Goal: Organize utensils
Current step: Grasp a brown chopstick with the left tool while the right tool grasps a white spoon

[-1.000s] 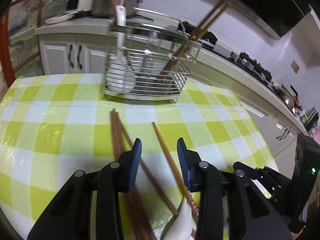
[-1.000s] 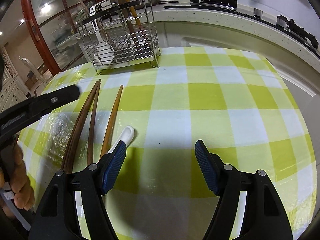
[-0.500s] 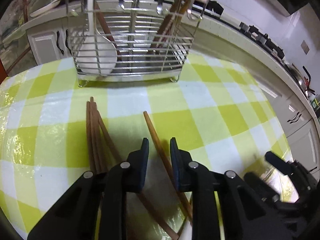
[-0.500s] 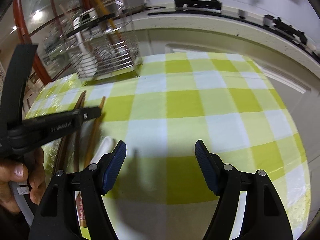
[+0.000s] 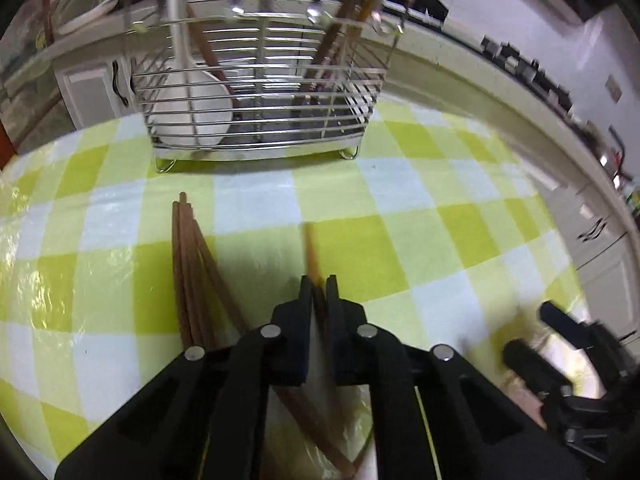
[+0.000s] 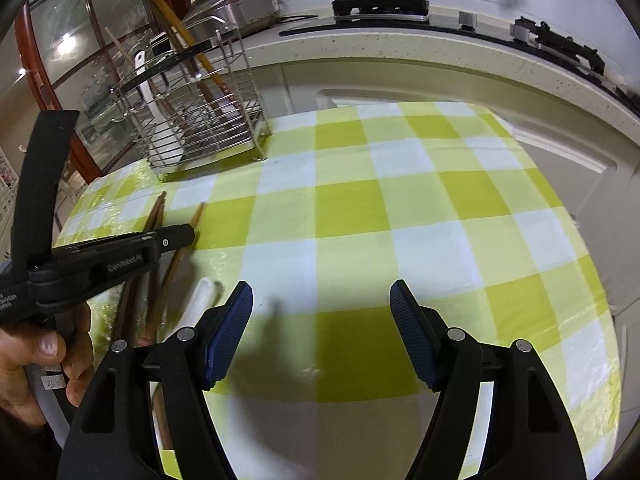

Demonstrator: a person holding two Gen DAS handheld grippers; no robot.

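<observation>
Left tongs (image 5: pixel 319 286) clenched on one chopstick (image 5: pixel 310 246) lying on the worktop (image 5: pixel 400 240). Right tongs (image 6: pixel 322 312) released, empty. Rack (image 5: pixel 260 92) holds some utensils; loose chopsticks (image 5: pixel 186 264) and spoon (image 6: pixel 200 300) remain.

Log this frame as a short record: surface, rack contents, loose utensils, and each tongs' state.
surface: table with green and white checked cloth
rack: wire utensil rack holding a white spoon and chopsticks
loose utensils: bundle of dark chopsticks; white spoon on the cloth
left tongs: shut on a single chopstick
right tongs: open, nothing between them
</observation>
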